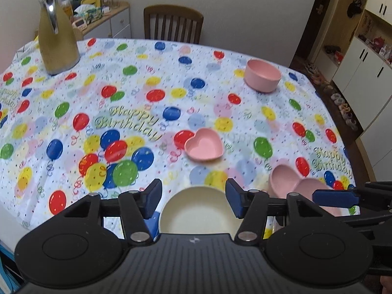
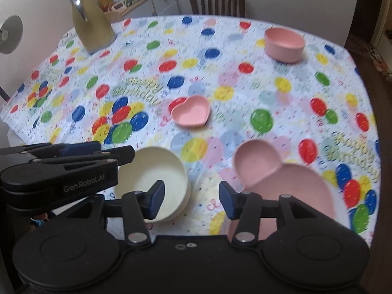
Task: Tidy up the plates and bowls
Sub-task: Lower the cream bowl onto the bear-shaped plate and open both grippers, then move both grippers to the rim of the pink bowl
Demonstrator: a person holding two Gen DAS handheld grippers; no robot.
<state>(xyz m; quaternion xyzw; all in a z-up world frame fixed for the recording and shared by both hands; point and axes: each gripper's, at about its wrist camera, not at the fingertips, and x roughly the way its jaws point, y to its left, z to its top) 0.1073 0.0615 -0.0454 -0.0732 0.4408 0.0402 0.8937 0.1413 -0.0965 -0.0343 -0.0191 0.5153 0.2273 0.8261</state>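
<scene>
A cream round bowl (image 1: 198,210) (image 2: 156,174) sits near the table's front edge. My left gripper (image 1: 193,198) is open just above it and holds nothing; it also shows at the left of the right wrist view (image 2: 80,149). A pink divided plate (image 2: 279,183) (image 1: 294,183) lies at the front right. My right gripper (image 2: 191,199) is open and empty between the cream bowl and the pink plate. A pink heart-shaped dish (image 1: 203,144) (image 2: 191,111) sits mid-table. A pink round bowl (image 1: 263,74) (image 2: 284,44) stands at the far right.
A tan jug (image 1: 57,39) (image 2: 91,24) stands at the far left on the balloon-print tablecloth (image 1: 137,93). A wooden chair (image 1: 172,23) is behind the table. A cluttered side cabinet (image 1: 107,19) stands by the wall. White cupboards (image 1: 362,61) are at the right.
</scene>
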